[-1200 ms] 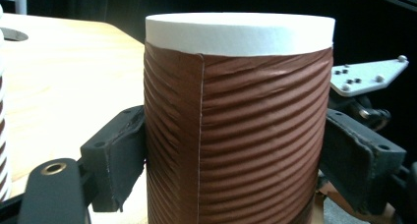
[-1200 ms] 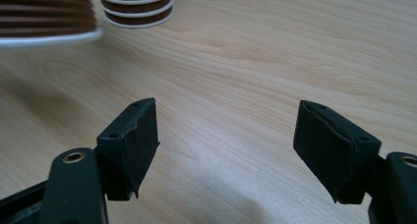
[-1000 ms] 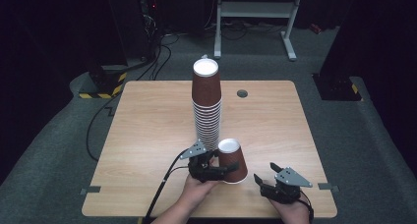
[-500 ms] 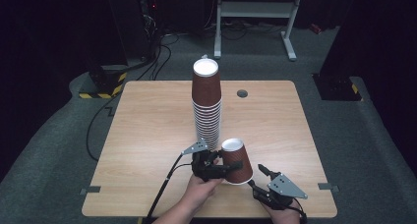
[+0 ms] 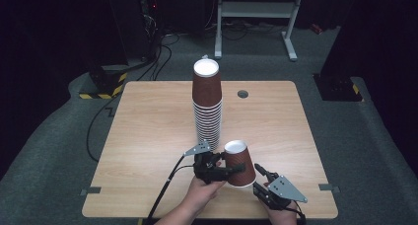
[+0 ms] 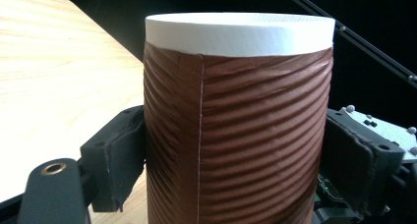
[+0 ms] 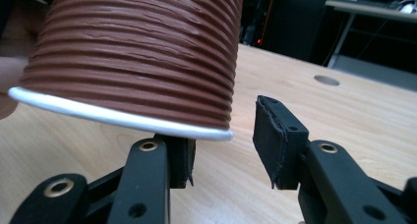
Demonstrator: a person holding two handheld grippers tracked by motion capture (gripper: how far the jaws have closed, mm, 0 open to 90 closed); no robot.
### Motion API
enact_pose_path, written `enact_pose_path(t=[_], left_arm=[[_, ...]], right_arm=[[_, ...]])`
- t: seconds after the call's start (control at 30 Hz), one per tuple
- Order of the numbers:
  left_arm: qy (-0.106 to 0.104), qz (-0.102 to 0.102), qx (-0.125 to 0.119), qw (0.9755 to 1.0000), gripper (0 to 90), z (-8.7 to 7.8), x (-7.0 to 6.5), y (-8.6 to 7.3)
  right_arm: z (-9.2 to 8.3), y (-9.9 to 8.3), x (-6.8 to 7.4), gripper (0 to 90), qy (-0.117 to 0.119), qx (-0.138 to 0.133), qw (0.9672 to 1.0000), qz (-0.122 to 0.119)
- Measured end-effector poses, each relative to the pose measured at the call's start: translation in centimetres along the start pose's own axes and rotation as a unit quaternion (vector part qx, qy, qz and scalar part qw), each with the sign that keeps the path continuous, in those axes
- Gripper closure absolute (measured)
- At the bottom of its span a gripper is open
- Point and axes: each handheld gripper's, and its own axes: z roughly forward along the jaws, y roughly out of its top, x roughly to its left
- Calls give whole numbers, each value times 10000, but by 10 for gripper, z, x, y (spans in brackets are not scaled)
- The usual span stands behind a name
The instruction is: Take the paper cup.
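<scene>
A brown ribbed paper cup (image 5: 237,157) is held upside down, white base up and tilted, just above the wooden table (image 5: 148,136) near its front edge. My left gripper (image 5: 235,169) is shut on its sides, and the left gripper view has a pad on each flank of the cup (image 6: 236,126). My right gripper (image 5: 257,178) reaches in from the right at the cup's white rim (image 7: 123,117). Its jaws have just been closing. One pad (image 7: 181,157) sits under the rim and the other pad (image 7: 278,135) stands clear of the wall, so it is open.
A tall stack of matching cups (image 5: 207,104) stands mid-table, just behind the held cup. A round cable hole (image 5: 242,93) lies beyond it. A white-framed stand (image 5: 256,10) and cables on the floor sit behind the table.
The right gripper has come in leftward to the cup's rim and its jaws have narrowed. The left gripper has shifted the cup slightly right and tilted it more.
</scene>
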Motion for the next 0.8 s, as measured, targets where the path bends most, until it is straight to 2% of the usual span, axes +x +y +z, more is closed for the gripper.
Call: enact_pose_path(t=[0.17,0.33,0.53,0.8], left_arm=[[-32,65,45,10000,176,3,-4,1],[0,83,48,10000,176,3,-4,1],[-6,67,13,10000,176,1,-3,2],[33,214,5,9998,174,2,-7,4]], right_arm=[[-2,0,2,601,-93,-204,9997,-97],[-5,1,3,662,-172,-369,9990,-181],[-6,1,5,716,-247,-402,9987,-214],[-8,2,6,743,-401,-452,9979,-250]])
